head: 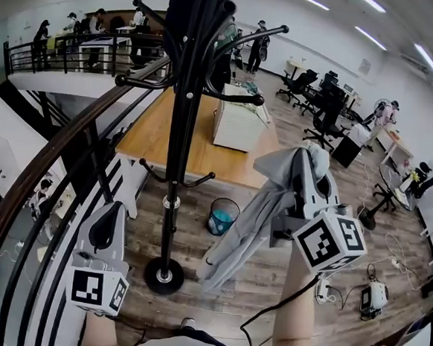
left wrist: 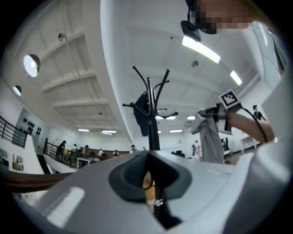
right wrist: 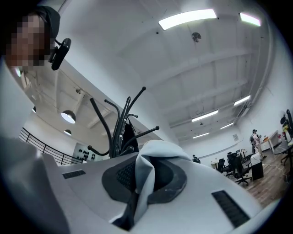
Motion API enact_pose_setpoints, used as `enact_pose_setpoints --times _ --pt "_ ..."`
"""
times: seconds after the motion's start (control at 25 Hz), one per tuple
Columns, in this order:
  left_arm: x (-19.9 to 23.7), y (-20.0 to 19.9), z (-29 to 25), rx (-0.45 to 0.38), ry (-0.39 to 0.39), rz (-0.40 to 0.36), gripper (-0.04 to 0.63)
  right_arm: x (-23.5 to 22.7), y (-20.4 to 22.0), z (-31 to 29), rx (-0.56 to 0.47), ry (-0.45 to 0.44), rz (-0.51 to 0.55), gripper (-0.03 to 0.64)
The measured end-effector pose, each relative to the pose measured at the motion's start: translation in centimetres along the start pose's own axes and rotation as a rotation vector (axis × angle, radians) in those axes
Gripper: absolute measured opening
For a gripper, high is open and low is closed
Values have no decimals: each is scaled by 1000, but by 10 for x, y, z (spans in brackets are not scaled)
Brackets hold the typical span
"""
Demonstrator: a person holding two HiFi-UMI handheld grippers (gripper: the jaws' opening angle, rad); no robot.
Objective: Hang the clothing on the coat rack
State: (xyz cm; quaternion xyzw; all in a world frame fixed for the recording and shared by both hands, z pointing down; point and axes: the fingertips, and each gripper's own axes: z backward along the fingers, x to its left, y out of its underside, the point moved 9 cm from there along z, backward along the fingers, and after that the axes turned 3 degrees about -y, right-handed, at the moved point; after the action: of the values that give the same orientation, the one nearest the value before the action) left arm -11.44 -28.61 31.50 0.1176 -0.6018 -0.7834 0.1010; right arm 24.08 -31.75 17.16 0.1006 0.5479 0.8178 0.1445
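Open air is left between the right gripper [head: 311, 157] and the coat rack [head: 181, 128] at its left, whose bare hooks [head: 263, 33] are turned toward it. Below it, room is filled by the clamped grey garment [head: 246, 223]. The left gripper [head: 109, 223] is hemmed leftward by a railing [head: 45, 170].

both grey hand-held grippers [head: 112, 211] [head: 305, 166] carry marker cubes [head: 97, 290] [head: 330, 243] (black-and-white).

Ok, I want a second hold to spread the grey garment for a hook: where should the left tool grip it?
Probably its upper edge just below the right tool, coming from the left. The grey garment is pinched at its top fold and hangs limp, with that edge facing the left tool and the coat rack.
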Motion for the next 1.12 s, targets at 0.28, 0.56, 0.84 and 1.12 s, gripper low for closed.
enact_pose_setpoints --times 0.28,0.56,0.84,1.12 --pt "5 -2 -5 1 -27 -15 9 -19 -18 -53 -4 -31 -18 8" --pt "7 -8 -4 11 -67 -27 9 -38 -42 -95 -17 -46 -70 8" --pt "11 -6 4 22 -108 -37 9 -37 -55 -120 -41 -64 -78 8" --pt "18 -9 15 29 -141 -42 9 -15 -72 -136 -75 -108 -51 8"
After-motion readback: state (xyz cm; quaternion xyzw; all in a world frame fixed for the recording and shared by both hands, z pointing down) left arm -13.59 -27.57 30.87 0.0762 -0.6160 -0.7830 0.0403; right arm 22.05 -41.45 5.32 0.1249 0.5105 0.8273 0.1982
